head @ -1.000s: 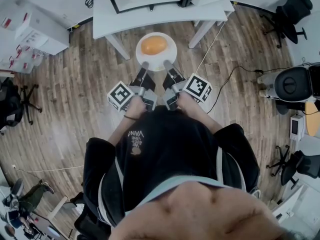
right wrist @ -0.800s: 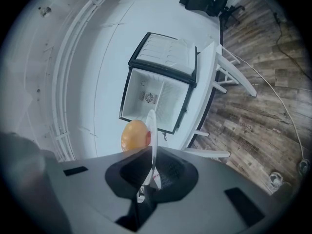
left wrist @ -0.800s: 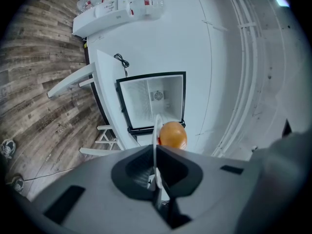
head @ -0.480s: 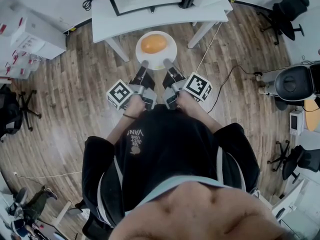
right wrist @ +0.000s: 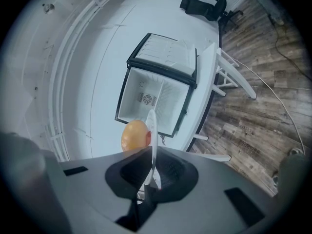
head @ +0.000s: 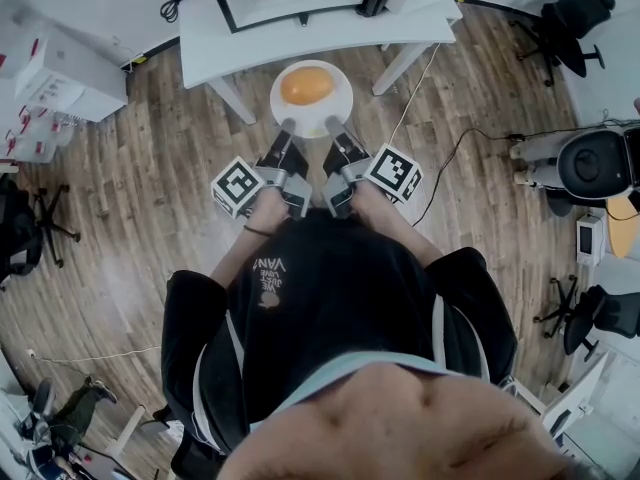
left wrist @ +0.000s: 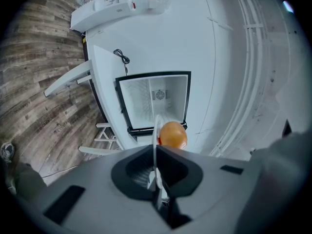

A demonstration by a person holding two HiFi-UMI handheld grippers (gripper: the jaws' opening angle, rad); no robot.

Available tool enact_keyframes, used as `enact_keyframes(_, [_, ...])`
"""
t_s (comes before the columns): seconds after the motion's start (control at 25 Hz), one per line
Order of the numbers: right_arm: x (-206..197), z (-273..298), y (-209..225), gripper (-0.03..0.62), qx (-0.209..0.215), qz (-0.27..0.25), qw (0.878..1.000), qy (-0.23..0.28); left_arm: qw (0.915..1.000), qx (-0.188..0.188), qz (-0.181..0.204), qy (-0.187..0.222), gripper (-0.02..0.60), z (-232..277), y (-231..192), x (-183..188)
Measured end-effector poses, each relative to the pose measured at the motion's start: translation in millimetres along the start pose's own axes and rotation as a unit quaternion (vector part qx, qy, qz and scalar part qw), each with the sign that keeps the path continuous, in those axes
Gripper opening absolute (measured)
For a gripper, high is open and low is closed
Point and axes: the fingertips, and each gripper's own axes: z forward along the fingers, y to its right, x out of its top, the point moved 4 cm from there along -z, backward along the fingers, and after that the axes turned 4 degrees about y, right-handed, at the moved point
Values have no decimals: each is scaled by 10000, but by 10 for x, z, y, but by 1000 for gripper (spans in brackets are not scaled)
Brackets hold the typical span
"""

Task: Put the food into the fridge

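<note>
Left tool: jaws pressed tight on the near rim of the white plate. Right tool: likewise clamped on the same rim, just beside the left. The plate is held level by both above the wooden floor. An orange is carried at its centre. Ahead, the mini fridge is seen with its door open, set on the white tabletop.

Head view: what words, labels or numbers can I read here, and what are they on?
"VAN", seemingly, on the person's black shirt; smaller print below is too blurred.
Marker cubes: square patterns only, no words.
Red labels on the white boxes: too small to read.
</note>
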Motion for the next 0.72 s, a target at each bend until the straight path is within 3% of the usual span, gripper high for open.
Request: enact_keyframes(0.72, [459,372,86,20,23,30,10000,-80,10000,36,-31,71,28,573,9,89])
